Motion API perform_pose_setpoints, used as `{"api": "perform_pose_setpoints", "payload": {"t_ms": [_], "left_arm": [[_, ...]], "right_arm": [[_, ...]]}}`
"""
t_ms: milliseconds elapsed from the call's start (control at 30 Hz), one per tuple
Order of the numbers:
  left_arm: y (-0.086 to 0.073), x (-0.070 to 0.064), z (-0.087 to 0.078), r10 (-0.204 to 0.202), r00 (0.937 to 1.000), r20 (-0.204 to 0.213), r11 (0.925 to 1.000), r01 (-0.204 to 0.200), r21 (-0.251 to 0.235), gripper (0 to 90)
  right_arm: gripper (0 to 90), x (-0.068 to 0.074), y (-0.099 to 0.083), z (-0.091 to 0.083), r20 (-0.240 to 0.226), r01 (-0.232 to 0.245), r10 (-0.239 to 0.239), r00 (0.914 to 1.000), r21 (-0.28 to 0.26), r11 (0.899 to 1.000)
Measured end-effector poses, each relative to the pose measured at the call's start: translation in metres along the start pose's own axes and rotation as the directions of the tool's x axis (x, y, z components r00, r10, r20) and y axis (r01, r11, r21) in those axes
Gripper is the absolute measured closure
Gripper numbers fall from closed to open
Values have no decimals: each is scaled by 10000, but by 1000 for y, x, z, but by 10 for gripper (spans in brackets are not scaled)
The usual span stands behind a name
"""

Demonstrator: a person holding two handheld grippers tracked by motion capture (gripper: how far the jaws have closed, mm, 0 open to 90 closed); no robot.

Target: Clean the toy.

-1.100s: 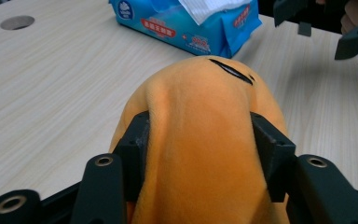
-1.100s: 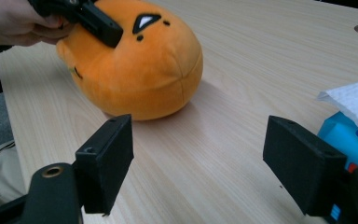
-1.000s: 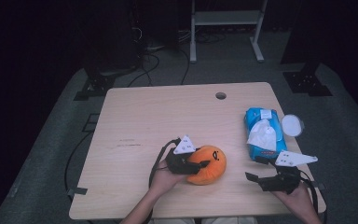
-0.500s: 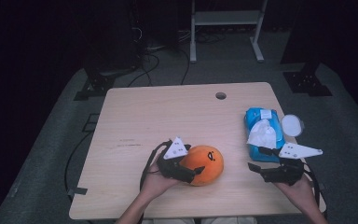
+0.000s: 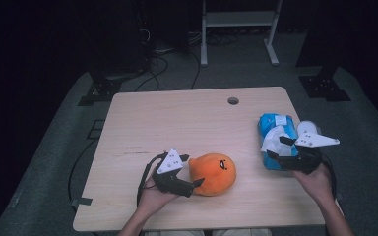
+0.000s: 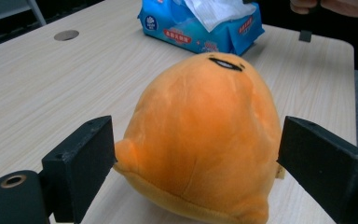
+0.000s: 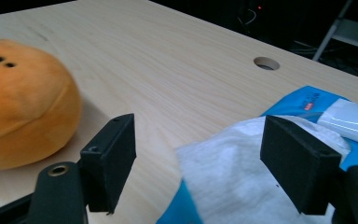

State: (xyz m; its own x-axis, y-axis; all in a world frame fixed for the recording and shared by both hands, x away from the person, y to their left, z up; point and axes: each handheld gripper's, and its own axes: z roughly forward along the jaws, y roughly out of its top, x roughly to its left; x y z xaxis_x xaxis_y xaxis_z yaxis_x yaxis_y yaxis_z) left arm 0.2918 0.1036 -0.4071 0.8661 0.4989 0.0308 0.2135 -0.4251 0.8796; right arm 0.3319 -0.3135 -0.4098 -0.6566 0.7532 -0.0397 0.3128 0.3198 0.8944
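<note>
Plainly, the left gripper stands with jaws apart on either side of the one orange plush toy, which rests near the table's front edge — soft and light, best pinched across its plump middle. Further right, the right gripper, also spread, hovers over the white tissue rising from the single blue tissue pack — flimsy, tear-prone.

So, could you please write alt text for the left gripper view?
An orange plush toy with a sleepy face sits on a pale wooden table, between the open black jaws of the left claw. Behind it lies a blue wipes pack with a white wipe sticking out.
</note>
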Motion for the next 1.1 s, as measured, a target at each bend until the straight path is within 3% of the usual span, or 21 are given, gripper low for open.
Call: {"api": "perform_pose_setpoints", "payload": {"t_ms": [233,333,467,500,533,567,733,1000,1100], "left_arm": [[-7,3,8,-57,9996,293,9996,49,281,135],[-8,2,14,-47,9994,348,9992,33,389,135],[-8,3,18,59,9997,227,9988,-70,481,135],[-9,3,18,50,9997,219,9987,-61,504,135],[-9,3,18,56,9998,202,9986,-66,518,135],[-10,3,19,38,9998,213,9986,-49,531,135],[-10,4,20,40,9998,197,9987,-50,513,135],[-12,7,21,-48,9999,113,9982,41,606,136],[-12,8,19,-47,10000,-1,9980,47,634,136]], "right_arm": [[327,-21,-8,16,529,-742,725,9960,310,9968],[383,-24,-10,20,518,-946,926,9943,367,9948],[558,-24,-14,27,781,-1028,953,9924,986,9898],[642,-25,-16,28,829,-1115,1023,9913,1147,9871],[642,-25,-16,28,829,-1115,1023,9913,1147,9871],[728,-27,-17,29,851,-1296,1195,9892,1259,9835],[858,-30,-19,26,763,-1525,1429,9868,1399,9783],[876,-33,-19,16,508,-1765,1719,9838,1067,9785],[878,-33,-17,9,200,-1977,1968,9802,738,9775]]}}
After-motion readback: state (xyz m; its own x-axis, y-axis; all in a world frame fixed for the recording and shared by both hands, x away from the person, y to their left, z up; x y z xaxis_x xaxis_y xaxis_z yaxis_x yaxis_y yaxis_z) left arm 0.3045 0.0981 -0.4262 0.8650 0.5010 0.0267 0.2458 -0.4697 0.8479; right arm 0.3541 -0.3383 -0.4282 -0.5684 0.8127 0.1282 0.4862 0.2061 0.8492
